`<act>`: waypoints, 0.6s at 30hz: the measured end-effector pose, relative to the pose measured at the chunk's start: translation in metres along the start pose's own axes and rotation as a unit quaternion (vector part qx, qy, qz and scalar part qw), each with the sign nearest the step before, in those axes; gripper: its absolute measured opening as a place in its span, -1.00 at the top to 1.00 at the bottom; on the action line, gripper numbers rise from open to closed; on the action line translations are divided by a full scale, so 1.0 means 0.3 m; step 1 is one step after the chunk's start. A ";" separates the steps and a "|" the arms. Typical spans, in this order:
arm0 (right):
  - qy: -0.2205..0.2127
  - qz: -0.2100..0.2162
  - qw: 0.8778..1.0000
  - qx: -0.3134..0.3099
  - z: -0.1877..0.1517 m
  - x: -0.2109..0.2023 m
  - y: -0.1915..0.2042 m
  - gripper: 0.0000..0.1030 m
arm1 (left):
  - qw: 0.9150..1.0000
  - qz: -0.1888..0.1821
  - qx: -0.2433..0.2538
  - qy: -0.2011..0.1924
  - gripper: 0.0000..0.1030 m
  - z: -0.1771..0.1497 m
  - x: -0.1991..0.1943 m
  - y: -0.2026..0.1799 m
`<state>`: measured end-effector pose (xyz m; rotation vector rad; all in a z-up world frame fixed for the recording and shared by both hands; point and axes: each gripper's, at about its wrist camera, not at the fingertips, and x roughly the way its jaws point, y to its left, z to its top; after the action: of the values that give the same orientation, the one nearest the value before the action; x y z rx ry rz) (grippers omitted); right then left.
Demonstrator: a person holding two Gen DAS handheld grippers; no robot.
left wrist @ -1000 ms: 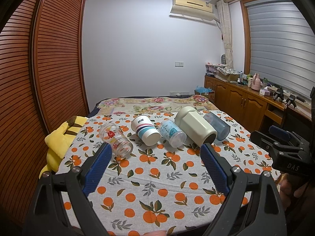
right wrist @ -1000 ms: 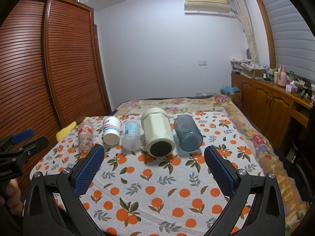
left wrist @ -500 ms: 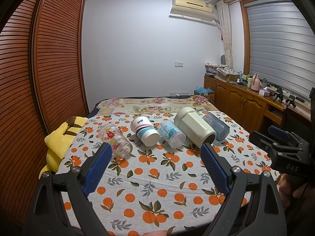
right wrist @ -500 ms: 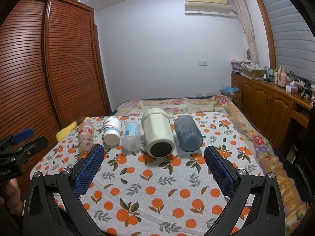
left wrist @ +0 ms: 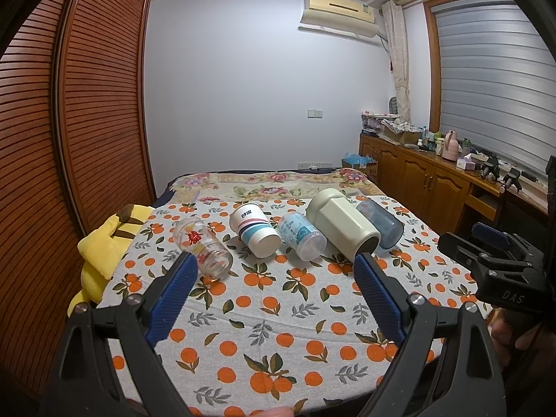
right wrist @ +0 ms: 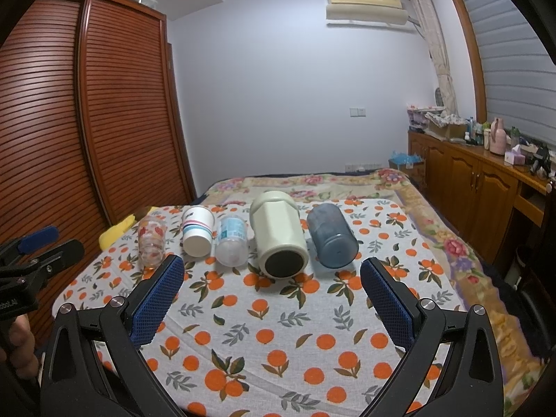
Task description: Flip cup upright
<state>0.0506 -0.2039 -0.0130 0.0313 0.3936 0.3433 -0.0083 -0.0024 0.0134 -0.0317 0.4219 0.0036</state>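
Several cups lie on their sides in a row on the orange-print cloth (left wrist: pixel 278 316): a clear glass with red print (left wrist: pixel 205 246) (right wrist: pixel 151 241), a white paper cup with stripes (left wrist: pixel 255 231) (right wrist: pixel 197 231), a clear cup with blue print (left wrist: pixel 301 236) (right wrist: pixel 232 243), a large cream cup (left wrist: pixel 342 224) (right wrist: pixel 279 234) and a blue tumbler (left wrist: pixel 382 224) (right wrist: pixel 332 236). My left gripper (left wrist: pixel 272 293) is open and empty, short of the row. My right gripper (right wrist: pixel 271 295) is open and empty, short of the cream cup.
A yellow plush toy (left wrist: pixel 104 246) lies at the cloth's left edge. A wooden wardrobe (left wrist: pixel 69 121) stands on the left. A wooden sideboard (right wrist: pixel 479 180) with clutter stands on the right. A floral bedspread (left wrist: pixel 264 182) lies behind the cups.
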 end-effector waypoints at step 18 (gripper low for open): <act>0.018 -0.002 1.000 0.000 -0.017 0.037 -0.024 -0.99 | 0.999 -0.002 0.003 0.032 -0.79 -0.030 0.083 0.016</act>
<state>0.0605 -0.2073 -0.0226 0.0234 0.4299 0.3397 0.0108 0.0020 -0.0051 -0.0275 0.4860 -0.0030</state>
